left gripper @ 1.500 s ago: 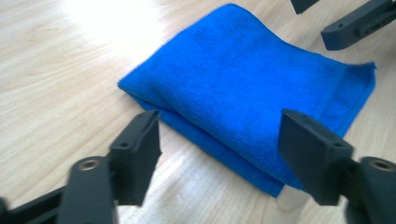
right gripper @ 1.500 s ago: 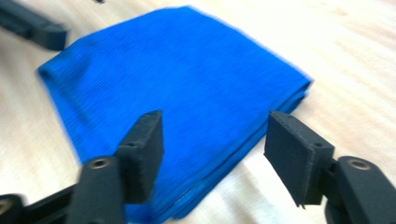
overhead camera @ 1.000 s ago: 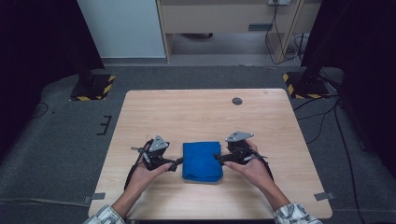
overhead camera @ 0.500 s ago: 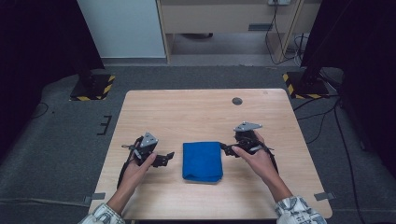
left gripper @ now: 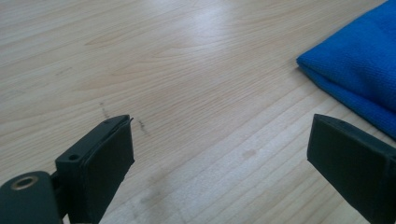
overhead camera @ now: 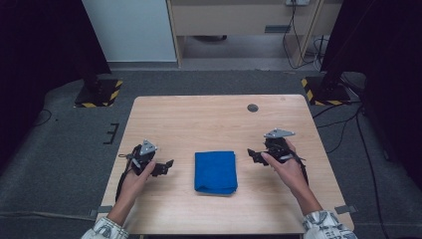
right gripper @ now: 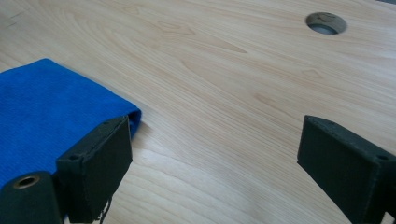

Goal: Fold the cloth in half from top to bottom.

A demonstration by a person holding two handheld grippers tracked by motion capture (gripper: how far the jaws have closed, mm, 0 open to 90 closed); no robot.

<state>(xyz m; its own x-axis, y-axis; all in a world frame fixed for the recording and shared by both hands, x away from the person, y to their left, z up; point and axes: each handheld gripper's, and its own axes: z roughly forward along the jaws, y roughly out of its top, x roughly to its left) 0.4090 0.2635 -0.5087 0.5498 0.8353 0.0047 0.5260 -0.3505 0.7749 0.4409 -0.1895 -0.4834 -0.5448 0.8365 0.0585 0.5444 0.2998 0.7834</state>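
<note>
A folded blue cloth [overhead camera: 215, 172] is lying flat on the wooden desk [overhead camera: 199, 119], about midway between its left and right edges and closer to the near edge than the far one. The person is holding the left claw [overhead camera: 168, 165] low over the desk on the left side of the cloth, pointing toward it but staying apart from it. In the left gripper view its two black jaws are standing wide apart over bare wood, with nothing between them, and a corner of the cloth is showing off to the right. The right claw [overhead camera: 251, 153] is sitting on the other side of the cloth, near its far right corner, also clear of it. The right gripper view is showing those jaws spread wide and empty, with the cloth's edge just behind the left-hand jaw. A round hole [overhead camera: 253, 107] is showing in the desk toward the far right corner.
</note>
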